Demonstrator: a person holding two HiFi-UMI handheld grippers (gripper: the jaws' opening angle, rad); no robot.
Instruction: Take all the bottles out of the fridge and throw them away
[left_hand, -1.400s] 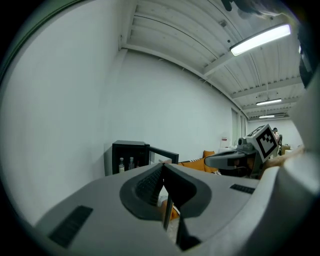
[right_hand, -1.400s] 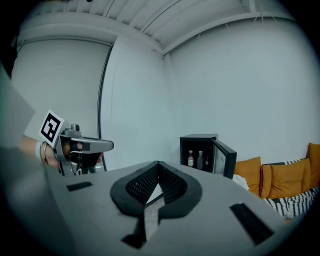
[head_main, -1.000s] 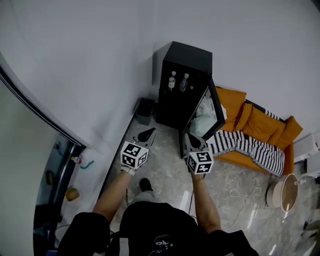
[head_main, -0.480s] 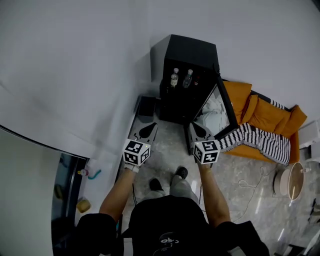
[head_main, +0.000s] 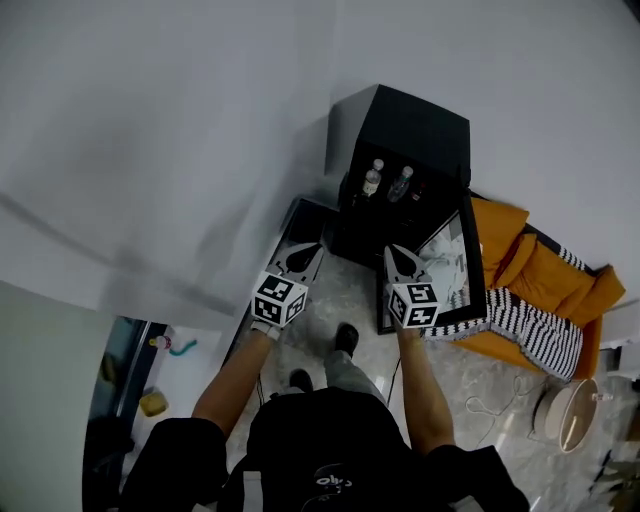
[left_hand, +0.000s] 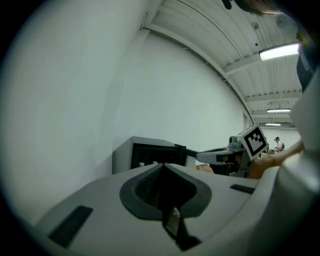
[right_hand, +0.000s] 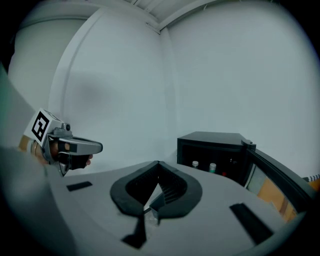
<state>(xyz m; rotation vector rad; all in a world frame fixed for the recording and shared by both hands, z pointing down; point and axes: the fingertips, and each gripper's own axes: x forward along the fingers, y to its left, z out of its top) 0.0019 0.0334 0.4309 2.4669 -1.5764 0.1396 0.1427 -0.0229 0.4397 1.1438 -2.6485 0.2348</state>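
The left gripper (head_main: 300, 256) and right gripper (head_main: 399, 259) are both clenched on nothing, side by side. Farther off, two bottles (head_main: 373, 178) stand inside the black fridge (head_main: 420, 125), whose door (head_main: 460, 258) hangs open to the right.

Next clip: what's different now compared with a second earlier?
The person has walked closer to the fridge, carrying the left gripper and right gripper forward. Nothing was grasped or released. Both grippers stay shut and empty, the two bottles still stand inside, and the door stays open.
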